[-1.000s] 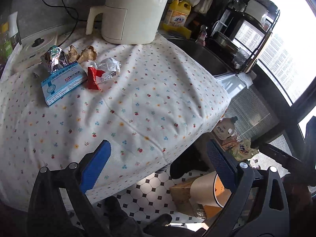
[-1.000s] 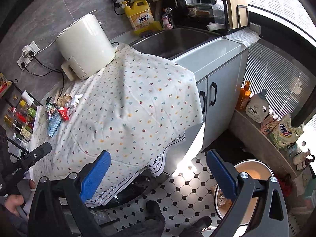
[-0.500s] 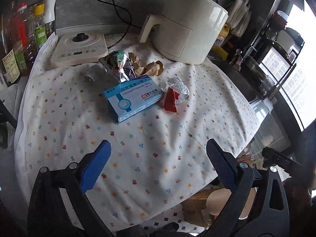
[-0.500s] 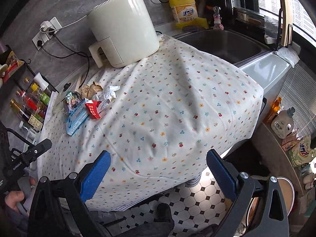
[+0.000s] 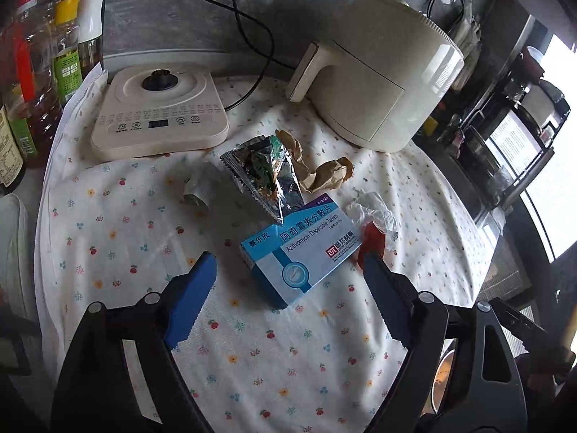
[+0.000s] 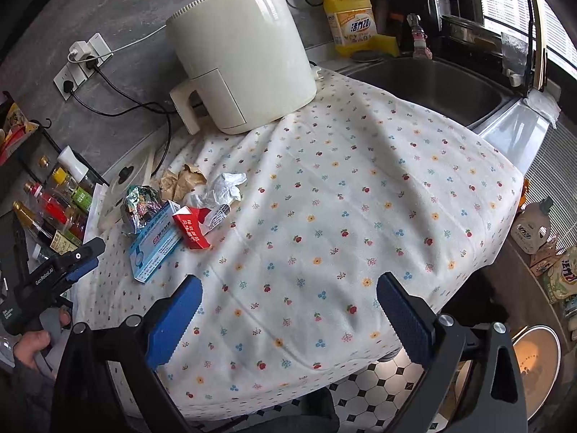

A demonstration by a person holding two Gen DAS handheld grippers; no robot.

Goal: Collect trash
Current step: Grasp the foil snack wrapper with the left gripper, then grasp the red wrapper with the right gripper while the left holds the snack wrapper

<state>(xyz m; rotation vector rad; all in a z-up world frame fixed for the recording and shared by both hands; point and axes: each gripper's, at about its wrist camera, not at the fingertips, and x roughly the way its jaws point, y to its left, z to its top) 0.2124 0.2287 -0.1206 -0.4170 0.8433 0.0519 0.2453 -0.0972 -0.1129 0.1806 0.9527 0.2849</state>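
Note:
A pile of trash lies on the flowered cloth: a blue medicine box (image 5: 301, 250) (image 6: 155, 245), a foil wrapper (image 5: 267, 173) (image 6: 139, 202), brown crumpled paper (image 5: 324, 173) (image 6: 182, 182), a white crumpled tissue (image 5: 373, 211) (image 6: 223, 189), a red carton (image 5: 371, 240) (image 6: 191, 227) and a small paper scrap (image 5: 194, 191). My left gripper (image 5: 288, 285) is open and empty, just short of the blue box, its right finger by the red carton. My right gripper (image 6: 288, 310) is open and empty above the cloth's front, right of the pile.
A white air fryer (image 6: 241, 57) and a white cooker base (image 5: 158, 112) stand behind the pile. Oil and sauce bottles (image 5: 32, 72) stand left. A sink (image 6: 429, 86) and yellow detergent bottle (image 6: 351, 18) are at right. A round bin (image 6: 533, 361) sits on the floor.
My left gripper has moved in close over the trash pile, towards the blue box. My right gripper has moved nearer the table. Both stay open.

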